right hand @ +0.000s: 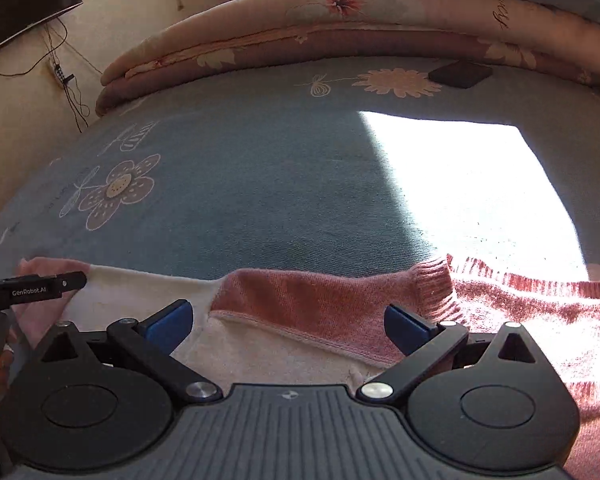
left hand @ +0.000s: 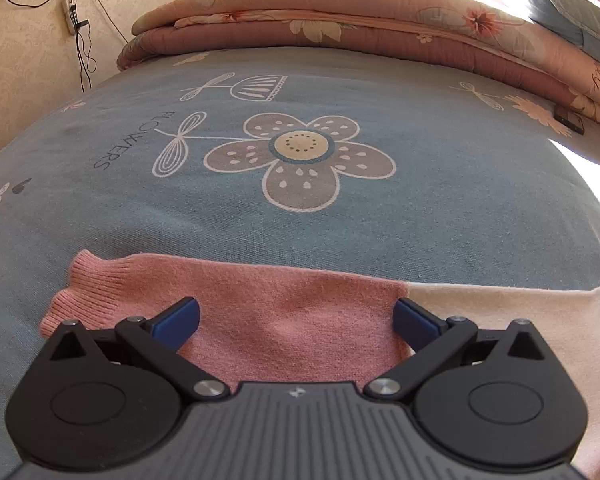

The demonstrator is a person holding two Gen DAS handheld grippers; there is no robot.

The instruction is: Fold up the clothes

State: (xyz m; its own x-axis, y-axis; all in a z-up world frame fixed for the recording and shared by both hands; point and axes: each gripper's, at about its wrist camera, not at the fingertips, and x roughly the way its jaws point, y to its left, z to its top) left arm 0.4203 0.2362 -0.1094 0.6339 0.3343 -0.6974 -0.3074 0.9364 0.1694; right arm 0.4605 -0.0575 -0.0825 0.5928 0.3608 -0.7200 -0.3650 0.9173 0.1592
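While both claws hang low over the near edge of the bed (left hand: 300, 220), I take the pink-and-cream sweater (left hand: 284, 312) as my landmark. It lies flat across that near edge. At its left end, the pink sleeve with the ribbed cuff (left hand: 88, 284) sits just ahead of my left claw (left hand: 296, 318), whose jaws are spread wide and hold nothing. Toward the sweater's middle is the cream body panel (right hand: 148, 292). Over its right part, my right claw (right hand: 288, 326) is likewise spread and empty, straddling the other pink sleeve (right hand: 332, 300), which lies folded in over the cream. I judge a sleeve fold is in hand, though whether these folds are just made or about to be pressed on, I cannot settle. Both claws point level across the bed.
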